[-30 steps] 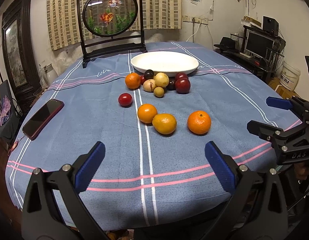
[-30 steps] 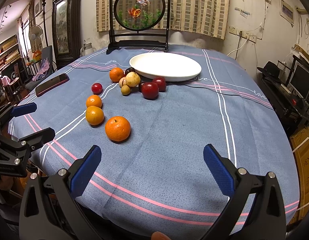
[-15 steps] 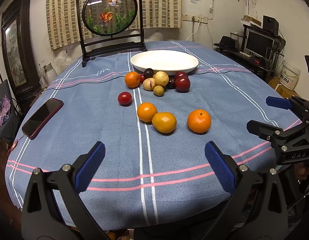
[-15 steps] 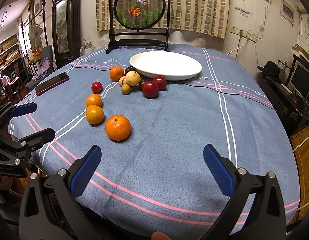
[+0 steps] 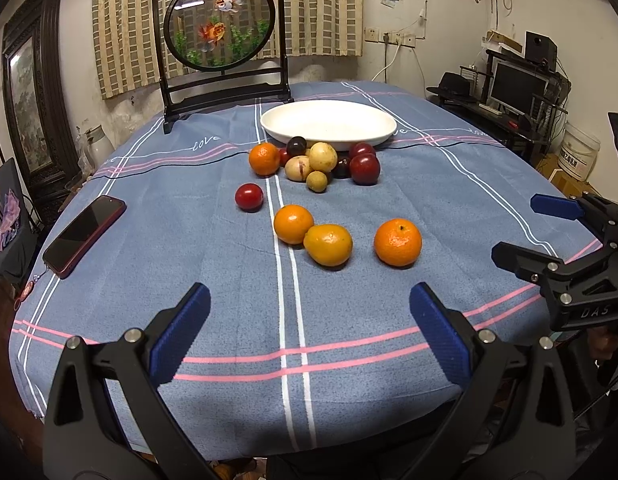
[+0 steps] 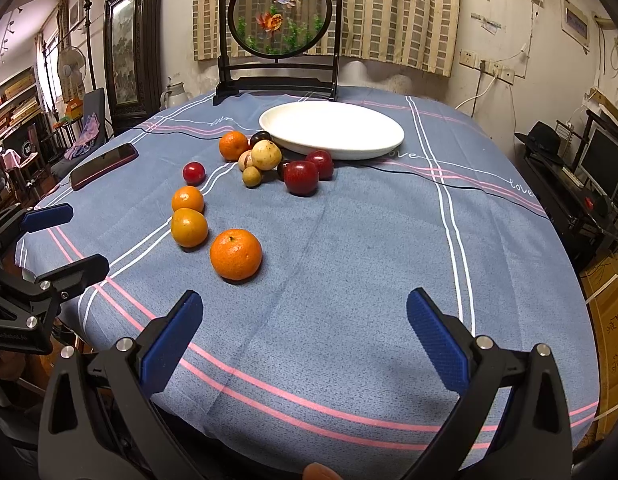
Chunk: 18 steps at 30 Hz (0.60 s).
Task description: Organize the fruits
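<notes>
Both left tongs [image 5: 309,312] and right tongs [image 6: 305,320] gape released above the near tabletop [image 5: 229,280] edge. Ahead lie three oranges [image 5: 397,242], with more fruit [image 5: 323,157] beyond beside the plate [image 5: 329,124].

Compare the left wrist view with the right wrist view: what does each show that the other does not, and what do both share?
Only the left wrist view shows the white bucket on the floor and the right hand-held gripper from the side, open.

Only the right wrist view shows the standing fan, the shelves and the left hand-held gripper from the side, open.

Both share the empty white plate, the fruits loose on the blue tablecloth, the phone and the goldfish screen.
</notes>
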Available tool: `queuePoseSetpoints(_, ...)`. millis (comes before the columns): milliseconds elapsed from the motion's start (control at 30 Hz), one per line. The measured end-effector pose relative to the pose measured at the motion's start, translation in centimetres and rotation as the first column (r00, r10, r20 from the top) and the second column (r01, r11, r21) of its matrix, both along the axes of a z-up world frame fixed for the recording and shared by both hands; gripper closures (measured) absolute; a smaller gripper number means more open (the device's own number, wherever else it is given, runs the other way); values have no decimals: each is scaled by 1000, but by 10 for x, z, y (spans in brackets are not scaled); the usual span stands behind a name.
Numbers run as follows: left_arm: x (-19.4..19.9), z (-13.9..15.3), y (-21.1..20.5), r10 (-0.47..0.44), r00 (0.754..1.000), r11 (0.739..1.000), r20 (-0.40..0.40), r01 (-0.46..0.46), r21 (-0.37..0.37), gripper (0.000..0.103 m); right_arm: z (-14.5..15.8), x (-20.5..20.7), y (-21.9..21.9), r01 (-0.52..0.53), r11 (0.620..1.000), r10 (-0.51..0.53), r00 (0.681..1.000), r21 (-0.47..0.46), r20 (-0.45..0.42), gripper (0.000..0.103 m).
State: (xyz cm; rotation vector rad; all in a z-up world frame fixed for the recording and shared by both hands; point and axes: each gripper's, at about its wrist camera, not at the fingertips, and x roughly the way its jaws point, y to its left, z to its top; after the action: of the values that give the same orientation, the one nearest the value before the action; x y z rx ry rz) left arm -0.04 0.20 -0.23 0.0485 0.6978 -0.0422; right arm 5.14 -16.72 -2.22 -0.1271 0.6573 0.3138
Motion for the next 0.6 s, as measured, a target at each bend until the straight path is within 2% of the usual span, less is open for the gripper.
queuePoseSetpoints(600,1,-4,-1,0,1000,1000,-6,0,-6,2,-3,0,2,0,1000,0,1000,-3,-5,1)
